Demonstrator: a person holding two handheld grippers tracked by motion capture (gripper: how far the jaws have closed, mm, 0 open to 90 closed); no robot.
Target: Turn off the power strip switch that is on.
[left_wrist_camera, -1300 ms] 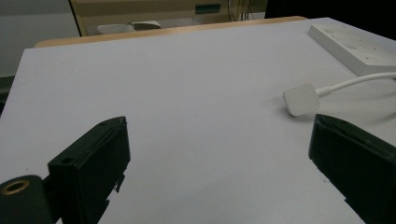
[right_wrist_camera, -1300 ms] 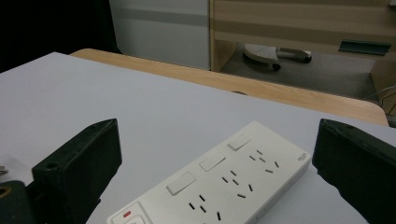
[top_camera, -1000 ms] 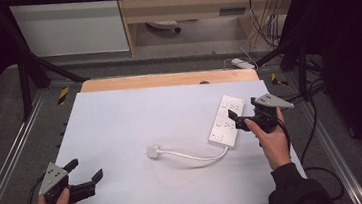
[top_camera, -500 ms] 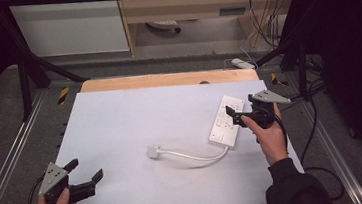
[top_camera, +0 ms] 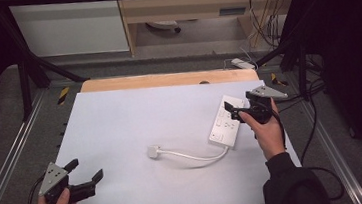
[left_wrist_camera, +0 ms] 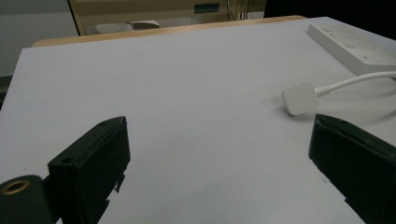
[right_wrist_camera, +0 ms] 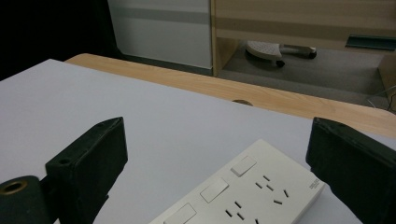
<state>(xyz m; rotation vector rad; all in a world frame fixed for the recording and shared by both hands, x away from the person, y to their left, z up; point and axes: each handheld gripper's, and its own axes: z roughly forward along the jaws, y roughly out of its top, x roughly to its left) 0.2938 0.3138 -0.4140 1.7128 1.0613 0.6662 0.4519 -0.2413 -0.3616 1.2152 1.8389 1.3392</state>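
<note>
A white power strip [top_camera: 226,122] lies at the right of the white table top [top_camera: 144,110]; its sockets and switches face up [right_wrist_camera: 247,191]. Its white cable [top_camera: 194,156] curves left to a white plug [top_camera: 153,151] lying flat mid-table. My right gripper [top_camera: 233,111] is open, hovering at the strip's far right edge, with the strip below and between its jaws [right_wrist_camera: 219,123]. My left gripper [top_camera: 85,171] is open at the near left corner, holding nothing. In its own view [left_wrist_camera: 219,123] the plug [left_wrist_camera: 301,98] lies ahead to the right, just beyond the right jaw.
A bare wooden strip [top_camera: 167,79] borders the table's far edge. Metal rails [top_camera: 9,163] run along both sides. Another power strip [top_camera: 243,64] and loose cables [top_camera: 309,99] lie beyond the far right corner.
My right gripper has shifted slightly toward the far end of the power strip. The left gripper has stayed nearly still, and both remain open.
</note>
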